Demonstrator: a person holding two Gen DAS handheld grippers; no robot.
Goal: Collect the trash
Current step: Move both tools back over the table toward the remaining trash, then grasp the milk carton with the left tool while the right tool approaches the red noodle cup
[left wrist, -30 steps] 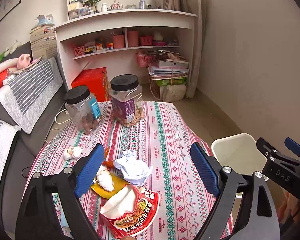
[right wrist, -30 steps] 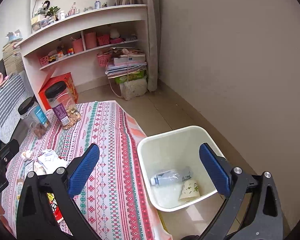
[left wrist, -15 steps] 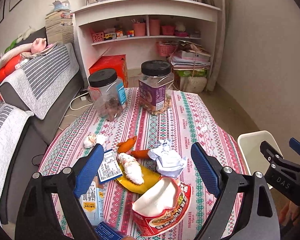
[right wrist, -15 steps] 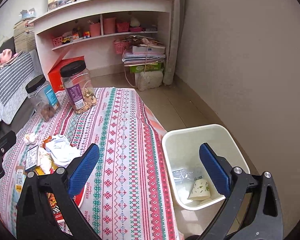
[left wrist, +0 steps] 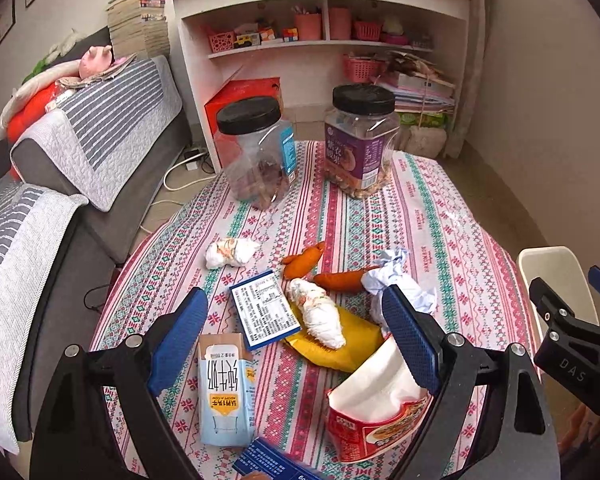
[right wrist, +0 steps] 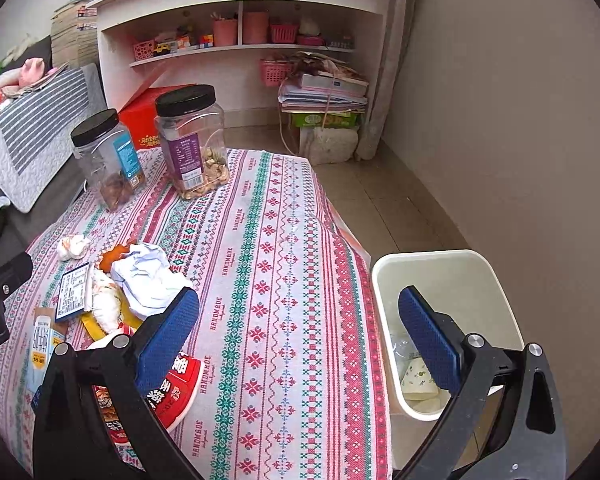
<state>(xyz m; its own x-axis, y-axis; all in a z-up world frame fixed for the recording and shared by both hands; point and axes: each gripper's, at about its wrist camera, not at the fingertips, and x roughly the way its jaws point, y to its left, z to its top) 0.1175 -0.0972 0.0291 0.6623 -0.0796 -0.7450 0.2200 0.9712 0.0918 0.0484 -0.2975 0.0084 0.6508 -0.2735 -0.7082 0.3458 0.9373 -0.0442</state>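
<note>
**A:** Two claws are hanging over the desk (right wrist: 284, 240), and neither is gripping anything: the left claw (left wrist: 296, 340) is standing wide open above the litter, and the right claw (right wrist: 300, 336) is standing just as wide, its jaws straddling the desk edge and the bin (right wrist: 496, 280).

**B:** So which step is under way?

**A:** Going by the pictures, a pickup is being lined up and nothing is in transit. The trash is lying in a heap at the near end of the desk: a milk carton (left wrist: 224, 396) at about 7 o'clock in the left view, a red snack bag (left wrist: 374, 412) at 5 o'clock, a yellow wrapper (left wrist: 350, 344) with a crumpled tissue (left wrist: 320, 316) lying on it near the centre, and a pale blue paper wad (left wrist: 400, 284) at 3 o'clock.

**B:** And next?

**A:** Probably lowering the left claw onto one piece, closing on it, then carrying it over to the bin, which is standing on the floor at 4 o'clock in the right view and already holding a paper cup (right wrist: 418, 378).

**B:** Any writing?

**A:** The cloth is repeating "HANDMADE"; "DAS" is showing on the other tool's body. The carton, bag and purple-labelled jar (left wrist: 360, 140) are carrying Chinese print I am not reading confidently.
</note>
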